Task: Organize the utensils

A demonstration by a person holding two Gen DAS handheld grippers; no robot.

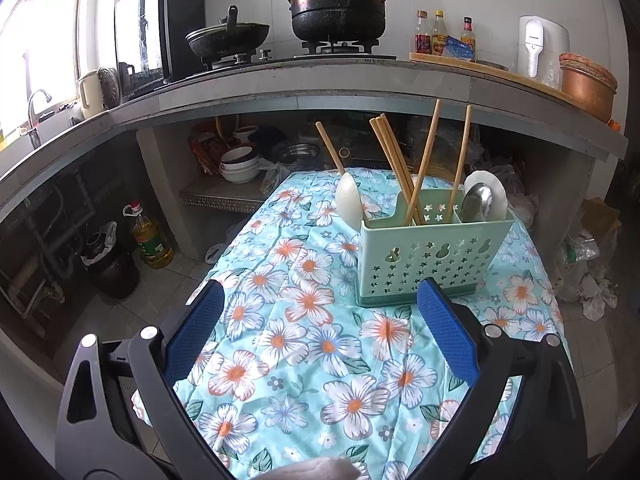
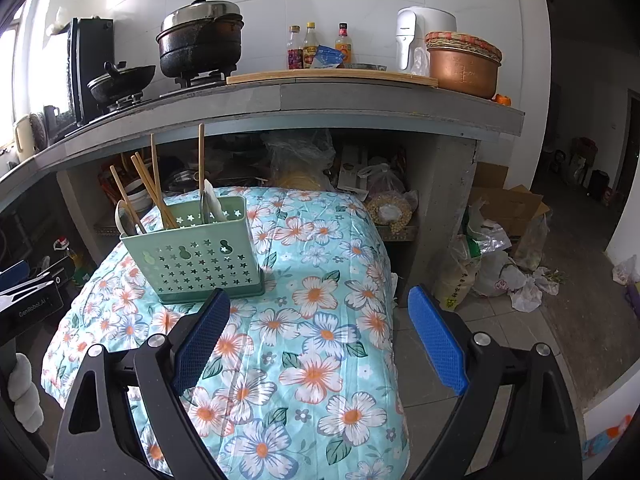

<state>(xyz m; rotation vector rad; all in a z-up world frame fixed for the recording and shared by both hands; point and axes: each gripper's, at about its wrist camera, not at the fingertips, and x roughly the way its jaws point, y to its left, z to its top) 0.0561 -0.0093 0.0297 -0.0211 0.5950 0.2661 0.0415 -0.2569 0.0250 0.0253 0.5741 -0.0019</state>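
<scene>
A pale green utensil caddy with star cut-outs stands on the floral tablecloth. Several wooden chopsticks lean in it. A white spoon sits in its left end, and a metal spoon rests against a white one in its right end. My left gripper hangs open above the cloth, just short of the caddy, holding nothing. My right gripper is open too, to the right of the caddy, over the table's right edge.
Behind the table runs a concrete counter with a big pot, a wok, bottles and a copper bowl. Bowls sit under it. An oil bottle and bags stand on the floor.
</scene>
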